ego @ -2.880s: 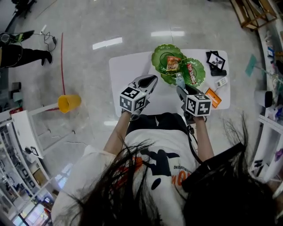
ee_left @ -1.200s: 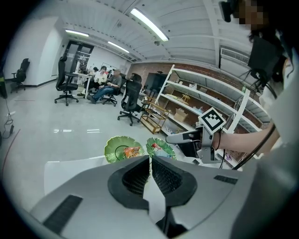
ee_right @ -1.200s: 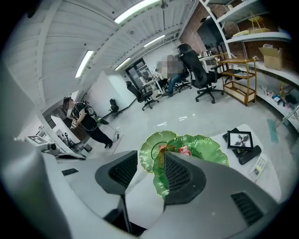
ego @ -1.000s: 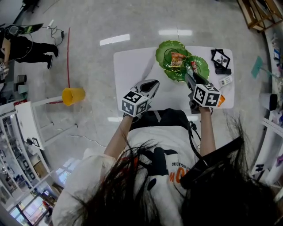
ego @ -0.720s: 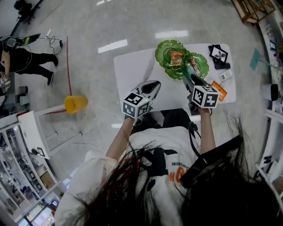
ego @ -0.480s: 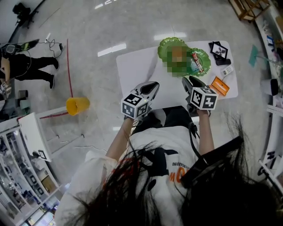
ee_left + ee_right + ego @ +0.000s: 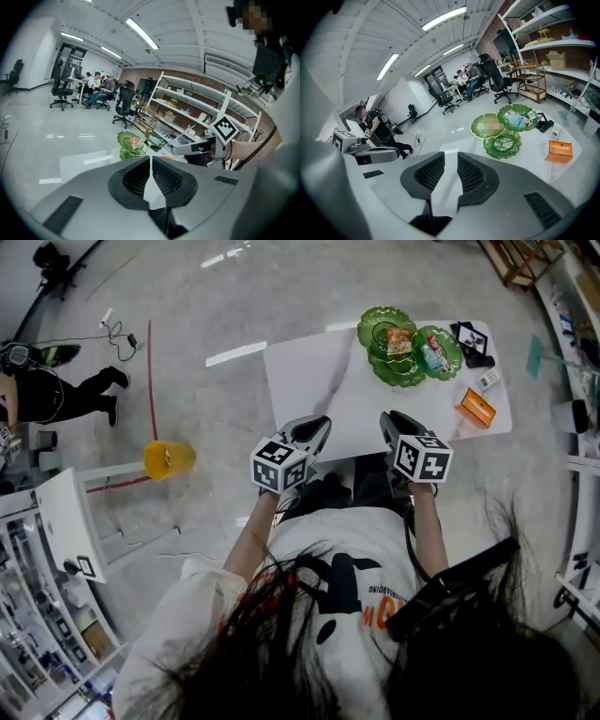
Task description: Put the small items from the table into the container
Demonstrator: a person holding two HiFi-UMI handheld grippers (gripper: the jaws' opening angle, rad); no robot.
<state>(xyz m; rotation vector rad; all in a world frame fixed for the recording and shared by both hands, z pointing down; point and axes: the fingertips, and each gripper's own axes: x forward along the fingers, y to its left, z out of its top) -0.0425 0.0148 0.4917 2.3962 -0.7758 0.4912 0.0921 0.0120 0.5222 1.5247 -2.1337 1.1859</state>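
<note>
A green three-leaf dish [image 7: 405, 369] stands at the far end of the white table [image 7: 309, 381]. It holds an orange-red snack packet [image 7: 398, 339] and a red and blue packet [image 7: 434, 351]; the near leaf looks bare. An orange box [image 7: 476, 407] lies on the table's right side. Both grippers hang off the near table edge, well short of the dish. My left gripper [image 7: 317, 426] is shut and holds nothing. My right gripper [image 7: 392, 420] has its jaws closing, a narrow gap still between them and nothing in it. The dish [image 7: 501, 130] and box [image 7: 560, 151] show ahead in the right gripper view.
A black framed item [image 7: 472, 338] and a small white item [image 7: 487, 379] lie at the table's far right. A yellow bucket [image 7: 169, 458] stands on the floor to the left, and a person in black [image 7: 47, 395] beyond it. White shelving [image 7: 56, 549] fills the lower left.
Both grippers drew back from the dish to off the near table edge. The right gripper left the dish's right leaf and its jaws narrowed.
</note>
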